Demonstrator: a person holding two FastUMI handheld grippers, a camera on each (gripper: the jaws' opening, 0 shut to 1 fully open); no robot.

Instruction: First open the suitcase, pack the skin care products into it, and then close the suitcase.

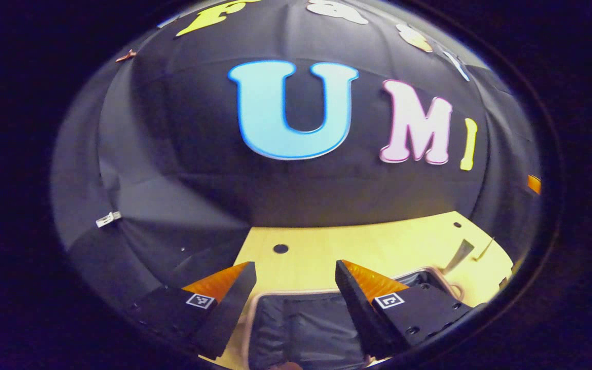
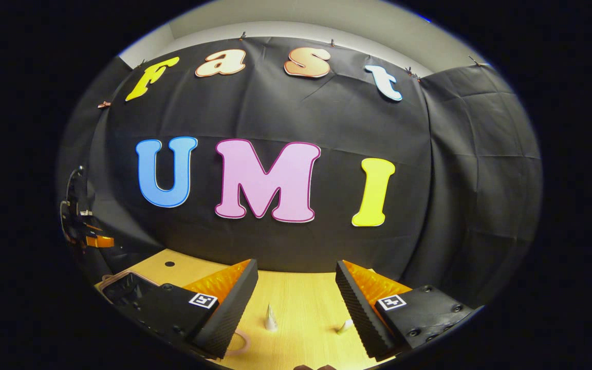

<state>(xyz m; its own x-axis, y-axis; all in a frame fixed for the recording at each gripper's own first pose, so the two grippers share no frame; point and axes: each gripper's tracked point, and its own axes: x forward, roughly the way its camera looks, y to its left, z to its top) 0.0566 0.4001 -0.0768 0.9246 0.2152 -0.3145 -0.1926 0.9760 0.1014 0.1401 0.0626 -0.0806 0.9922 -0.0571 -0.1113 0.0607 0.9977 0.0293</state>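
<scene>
In the left gripper view, the left gripper (image 1: pixel 296 270) stands at the bottom of the frame with its jaws wide apart and nothing between them, hanging above the pale wooden table (image 1: pixel 378 244). Between and below its fingers, at the bottom centre, lies the open suitcase with a dark grey fabric lining and a light rim (image 1: pixel 301 324); the lining is exposed, so the lid appears to be already up, and no products can be made out inside the part that shows. In the right gripper view, the same suitcase (image 2: pixel 124 285) sits at the lower left, partly behind the near finger, and a dark device with an orange part at the far left edge may be the other gripper, though that is too small to tell. The right gripper (image 2: pixel 296 270), at the bottom centre, is also spread wide and empty. Between its fingers stand two small whitish skin care containers: a cone-topped tube (image 2: pixel 271 318) left of centre and a smaller piece (image 2: pixel 345 325) just beside the right finger. Judging by this, opening is done and packing is beginning; the next move calls for lowering the right gripper over the cone-topped tube, closing on it, and carrying it left to the suitcase.
</scene>
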